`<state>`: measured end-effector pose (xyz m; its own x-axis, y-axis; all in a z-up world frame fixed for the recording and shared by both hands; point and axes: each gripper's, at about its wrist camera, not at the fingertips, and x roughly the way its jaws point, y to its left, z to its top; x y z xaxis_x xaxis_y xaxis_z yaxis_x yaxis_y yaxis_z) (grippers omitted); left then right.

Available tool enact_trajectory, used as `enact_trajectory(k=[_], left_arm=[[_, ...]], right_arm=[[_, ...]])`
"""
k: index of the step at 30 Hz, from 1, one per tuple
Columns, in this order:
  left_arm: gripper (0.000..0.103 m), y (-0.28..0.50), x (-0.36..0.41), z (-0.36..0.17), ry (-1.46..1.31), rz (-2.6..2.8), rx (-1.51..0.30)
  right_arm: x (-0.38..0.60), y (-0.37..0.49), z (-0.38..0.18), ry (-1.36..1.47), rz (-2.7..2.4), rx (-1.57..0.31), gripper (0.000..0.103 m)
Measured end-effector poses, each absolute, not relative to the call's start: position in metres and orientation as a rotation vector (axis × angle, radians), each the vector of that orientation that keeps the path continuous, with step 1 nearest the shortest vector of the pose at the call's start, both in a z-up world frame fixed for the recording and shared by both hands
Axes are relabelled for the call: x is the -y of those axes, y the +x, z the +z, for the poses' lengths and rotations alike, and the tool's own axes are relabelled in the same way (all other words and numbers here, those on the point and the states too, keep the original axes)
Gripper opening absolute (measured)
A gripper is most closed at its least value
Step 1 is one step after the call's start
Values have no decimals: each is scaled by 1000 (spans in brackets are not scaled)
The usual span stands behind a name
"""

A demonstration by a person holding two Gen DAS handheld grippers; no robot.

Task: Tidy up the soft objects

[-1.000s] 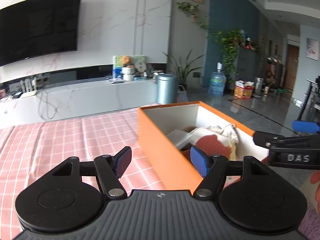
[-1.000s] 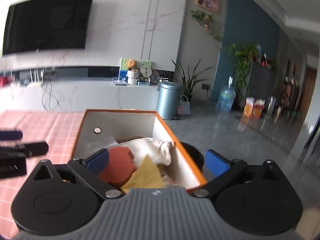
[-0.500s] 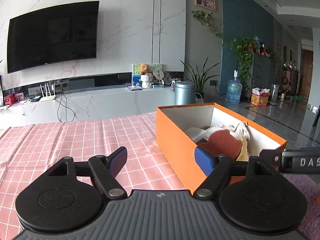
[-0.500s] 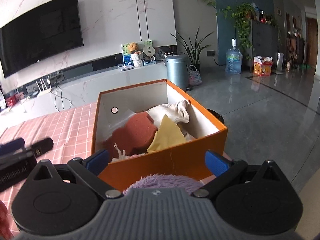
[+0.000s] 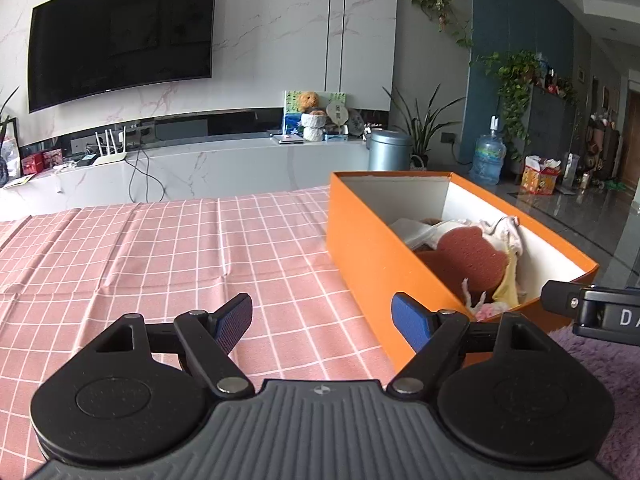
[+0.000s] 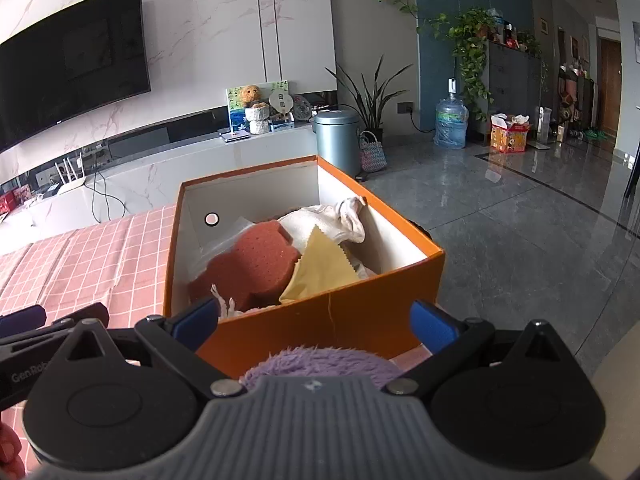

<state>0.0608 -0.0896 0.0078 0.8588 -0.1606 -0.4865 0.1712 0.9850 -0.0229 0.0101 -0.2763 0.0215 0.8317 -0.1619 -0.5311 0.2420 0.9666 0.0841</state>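
An orange box [image 5: 372, 264] [image 6: 360, 312] stands on the pink checked tablecloth [image 5: 168, 252]. Inside lie a brown sponge [image 5: 468, 256] [image 6: 256, 264], a yellow cloth [image 6: 320, 268], a white cloth [image 6: 336, 220] and a small pink item [image 5: 488, 312]. A purple fluffy thing [image 6: 320, 364] [image 5: 600, 360] lies just before the box's near wall. My right gripper [image 6: 316, 318] hovers over it, open wide, pads touching nothing. My left gripper [image 5: 322, 314] is open over the cloth beside the box's left wall, with nothing between its fingers.
The table's right edge drops to a grey tiled floor [image 6: 520, 220]. Behind the table run a marble console [image 5: 200, 168] and a wall TV [image 5: 120, 36], and a metal bin [image 6: 336, 140] stands on the floor. A pink object [image 6: 8, 448] shows at the right wrist view's lower left corner.
My right gripper drew back and down from above the box to before its near wall, and the purple fluffy thing came into view under it. My left gripper's jaws widened a little.
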Motion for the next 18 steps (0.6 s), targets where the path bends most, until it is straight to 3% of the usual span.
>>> enact_trajectory(k=[18], left_arm=[[93,59,93,9,64,-154,-557]], right_arm=[[278,12,21,143,-194,-564,100]])
